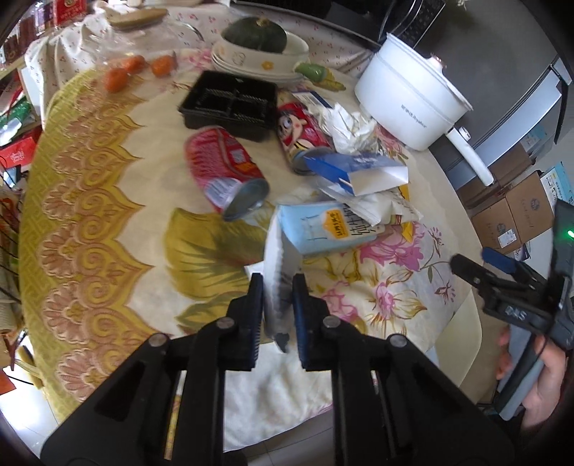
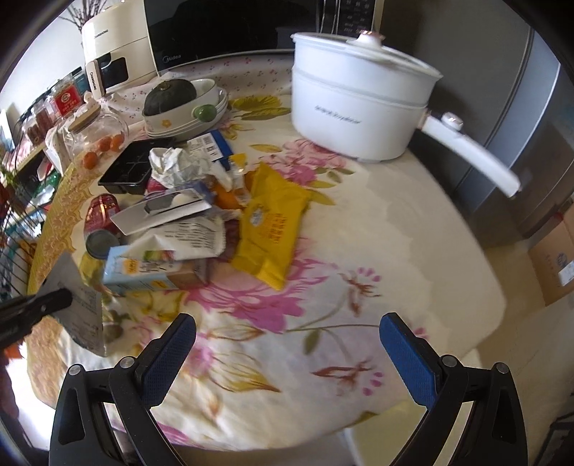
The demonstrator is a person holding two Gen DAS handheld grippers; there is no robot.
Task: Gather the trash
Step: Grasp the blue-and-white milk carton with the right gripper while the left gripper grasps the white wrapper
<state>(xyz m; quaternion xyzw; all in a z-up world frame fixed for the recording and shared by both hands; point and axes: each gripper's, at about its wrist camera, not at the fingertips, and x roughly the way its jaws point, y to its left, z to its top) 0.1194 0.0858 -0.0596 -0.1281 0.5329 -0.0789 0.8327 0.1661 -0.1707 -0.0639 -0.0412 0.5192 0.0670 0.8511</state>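
Left claw [image 1: 276, 304] pinches a silvery torn foil wrapper [image 1: 278, 272] for disposal — right claw [image 2: 287, 338], at three o'clock, gapes empty over the floral counter [image 2: 412, 229].

home kitchen: microwave [image 2: 229, 28], cooking pot [image 2: 358, 104]

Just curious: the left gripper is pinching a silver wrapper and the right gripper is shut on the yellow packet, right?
Not quite. The right gripper is open and empty, as the right wrist view shows; the yellow packet lies on the table. The left gripper does pinch the silver wrapper.
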